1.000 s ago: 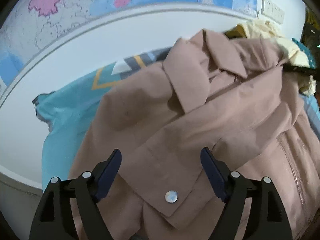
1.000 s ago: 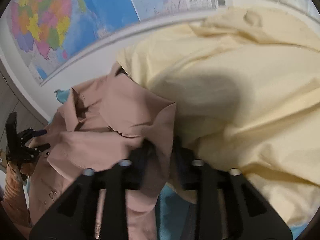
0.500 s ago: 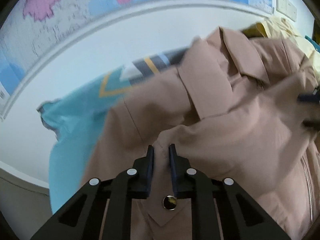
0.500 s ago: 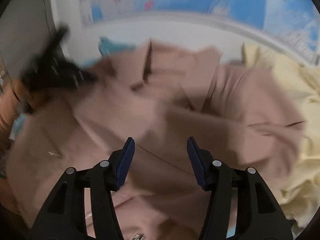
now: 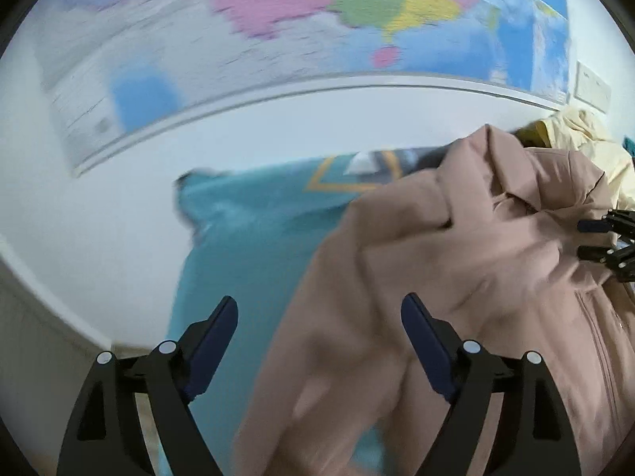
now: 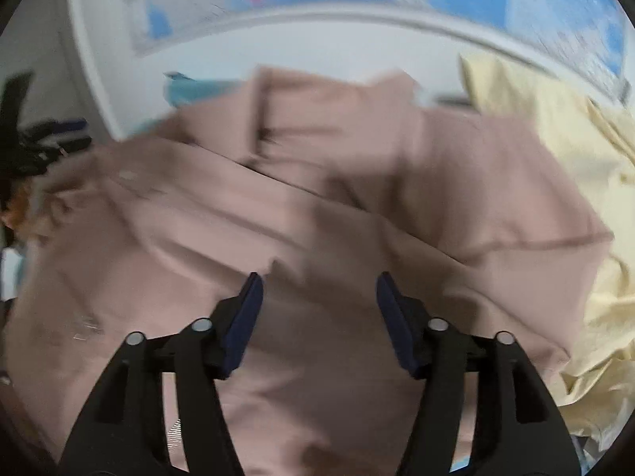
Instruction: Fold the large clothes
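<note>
A: Dusty-pink woven cloth, jacket (image 6: 317, 218); soft, light, limp, likely slippery in folds; spread on teal sheet (image 5: 246, 246), just beside cream garment (image 6: 555, 158). Best hold: hem or cuff edge.

B: Left gripper (image 5: 317, 317), right gripper (image 6: 317, 297): both just opened wide, clamping nothing; cloth contact, through blur, unclear.

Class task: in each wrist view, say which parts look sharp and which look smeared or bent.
Left wrist view: left tool sharp, wall map and dusty-pink cotton jacket smeared, edges curved by fisheye. Right wrist view: right tool sharp, pale yellow garment and the jacket blurred.
</note>
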